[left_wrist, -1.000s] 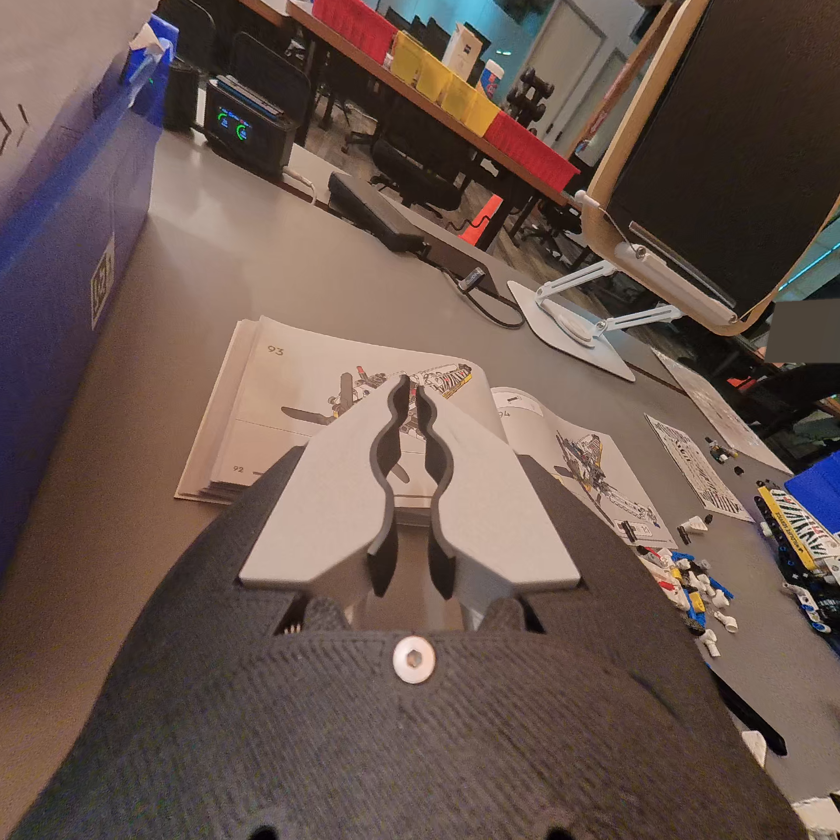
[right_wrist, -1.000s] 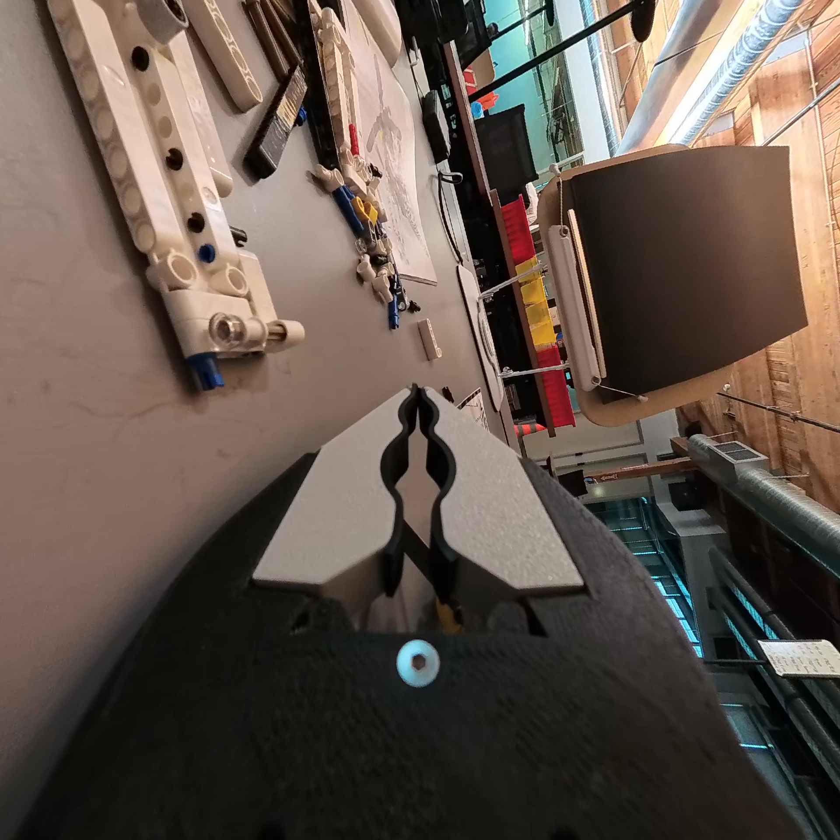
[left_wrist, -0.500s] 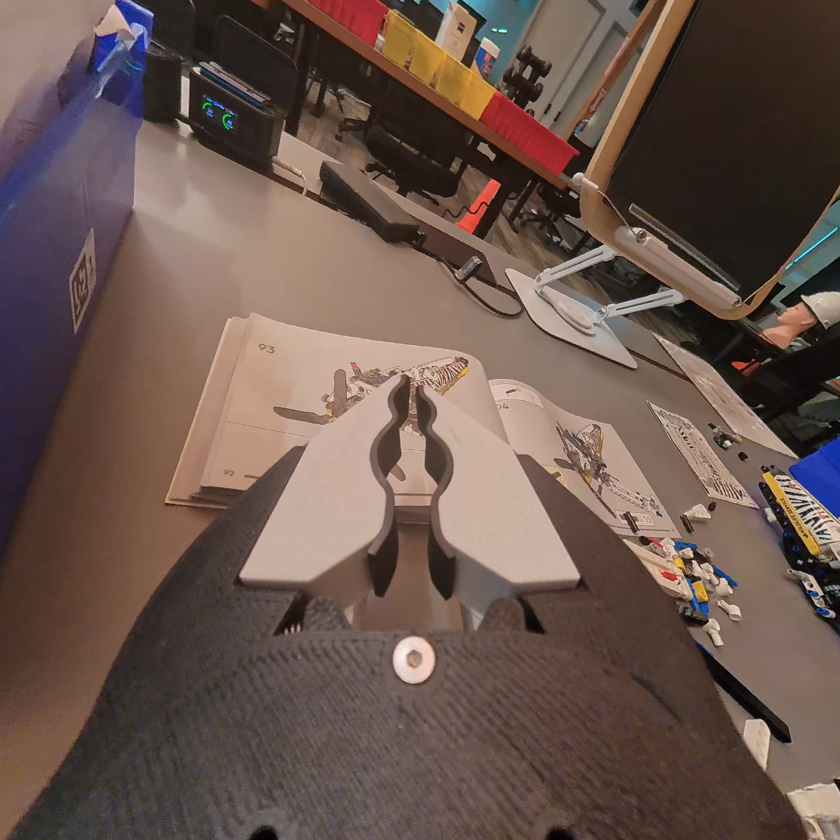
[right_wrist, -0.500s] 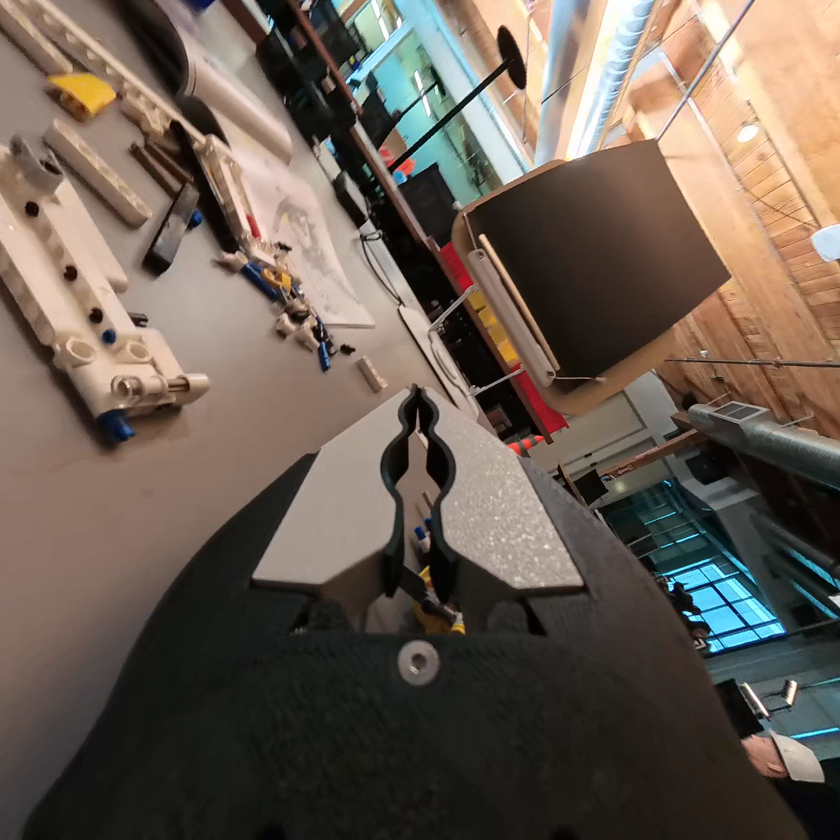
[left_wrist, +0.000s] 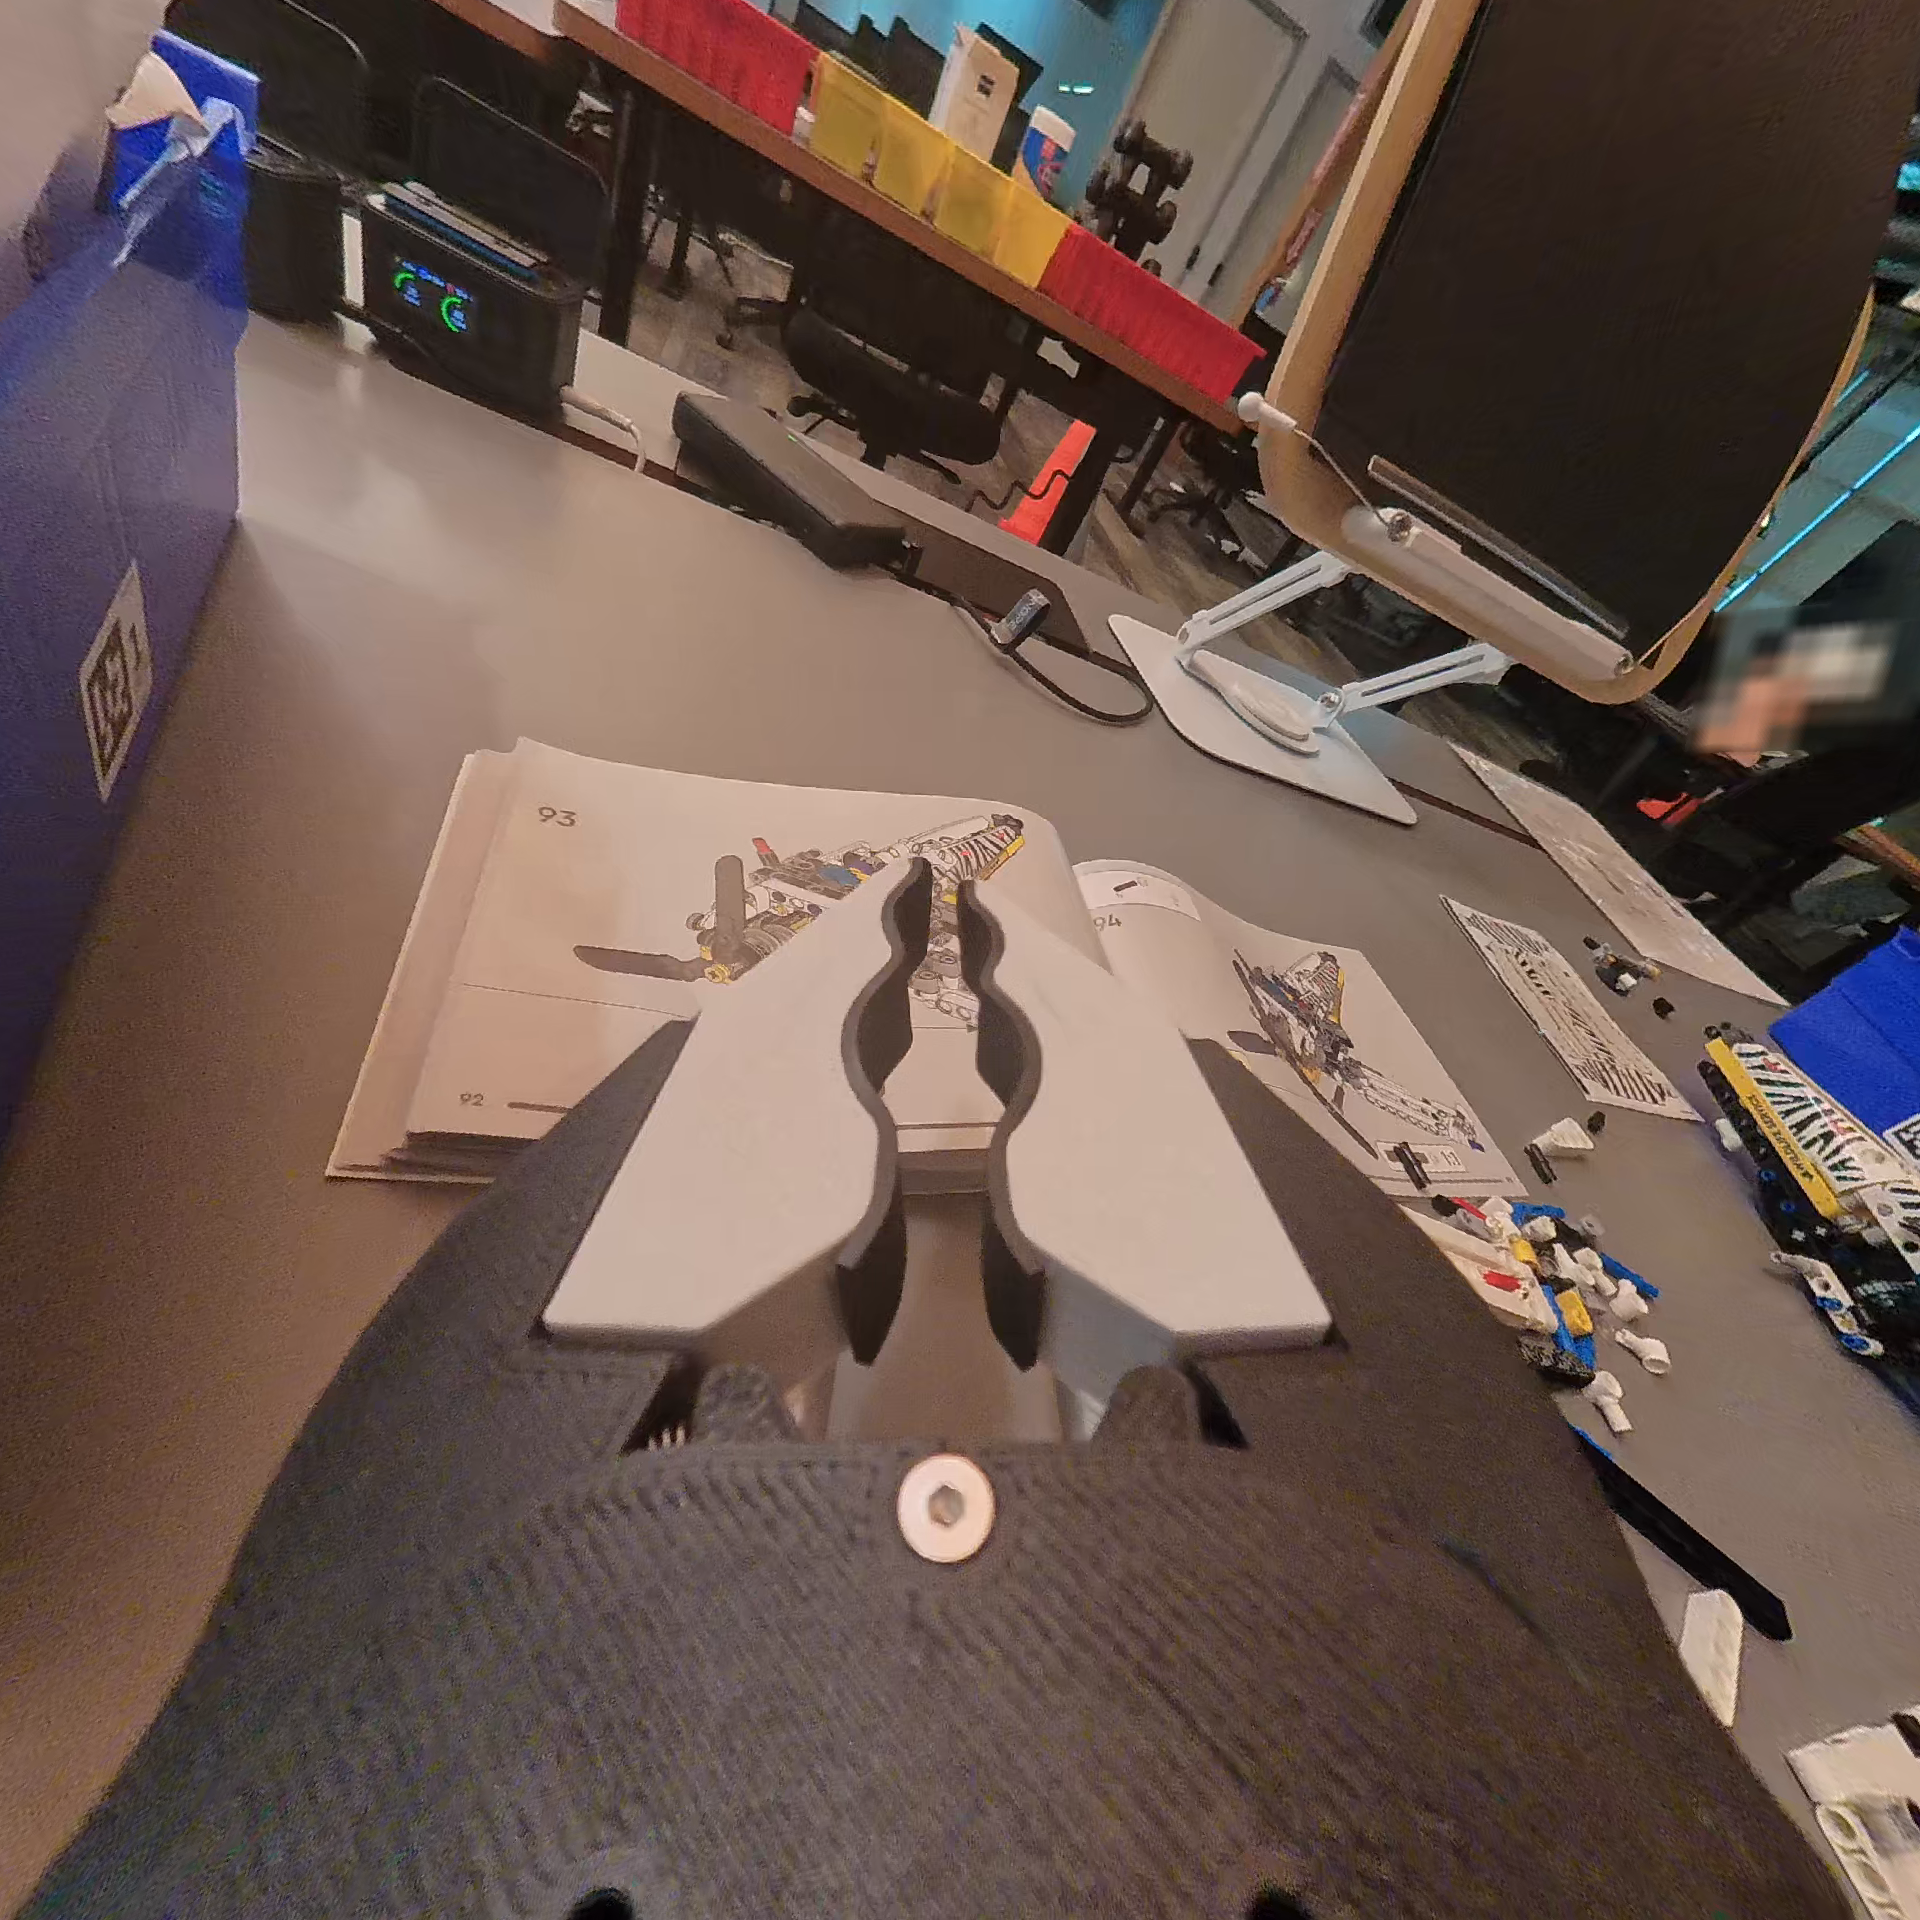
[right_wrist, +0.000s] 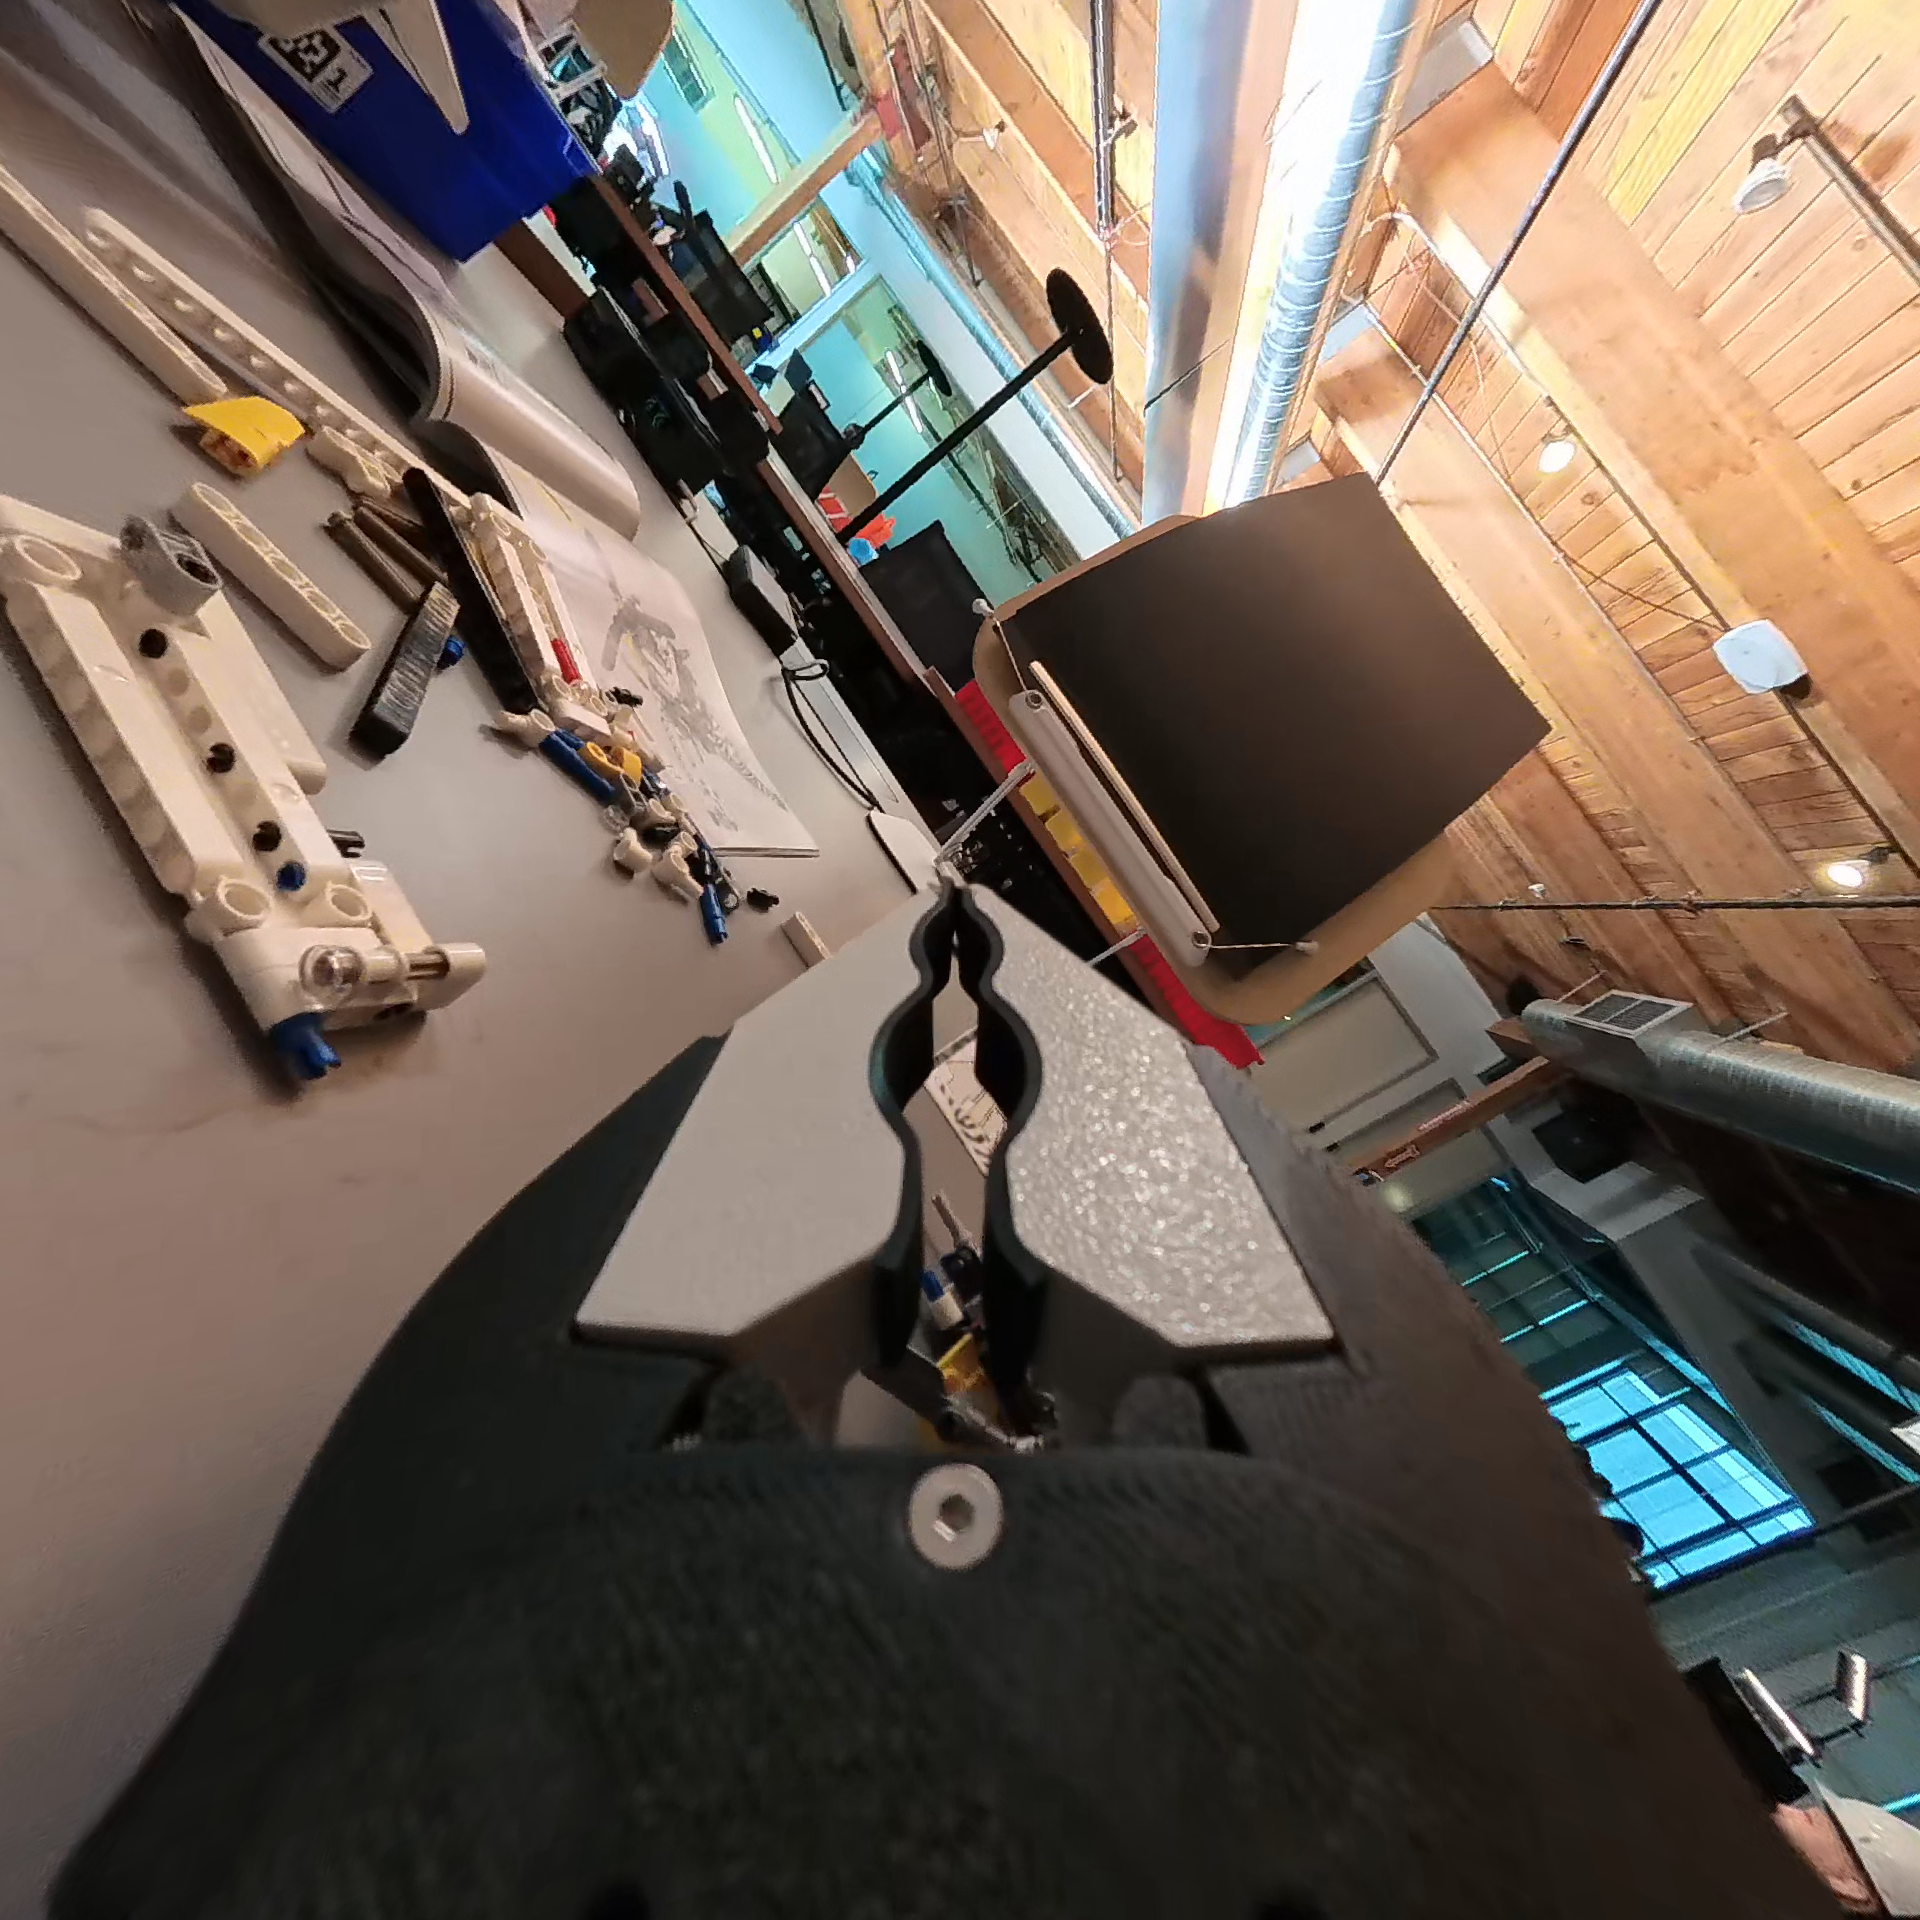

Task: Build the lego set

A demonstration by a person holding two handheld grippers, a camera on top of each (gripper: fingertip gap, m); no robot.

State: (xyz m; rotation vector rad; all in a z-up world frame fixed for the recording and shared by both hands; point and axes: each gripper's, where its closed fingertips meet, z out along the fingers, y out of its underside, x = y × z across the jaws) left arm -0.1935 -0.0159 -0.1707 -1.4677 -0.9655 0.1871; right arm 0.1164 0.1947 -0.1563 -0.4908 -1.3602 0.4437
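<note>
In the left wrist view my left gripper [left_wrist: 938, 881] hangs low over the open instruction booklet [left_wrist: 644, 966] on the grey table [left_wrist: 540, 644]. Its jaws are almost together and hold nothing. A pile of small pieces [left_wrist: 1558, 1288] and a black part-built model with a yellow striped strip [left_wrist: 1808, 1164] lie to its right. In the right wrist view my right gripper [right_wrist: 951, 906] is shut, tips touching, empty and raised above the table. A white beam assembly with blue pins [right_wrist: 208, 790] lies to its left. Beyond are long white beams [right_wrist: 135, 301], a yellow piece [right_wrist: 244, 431] and small pieces [right_wrist: 644, 800].
A blue box [left_wrist: 94, 623] stands along the table's left side. A black panel on a white stand [left_wrist: 1610, 312] leans over the back right. A power unit [left_wrist: 468, 301], a black bar with a cable [left_wrist: 790, 478] and a sticker sheet [left_wrist: 1558, 1008] also lie on the table. About 40 cm separates my left fingertips from my right.
My right gripper has rolled and tilted upward, so the white assembly slid down and left in its view. My left gripper has shifted only slightly over the booklet. Both stay closed.
</note>
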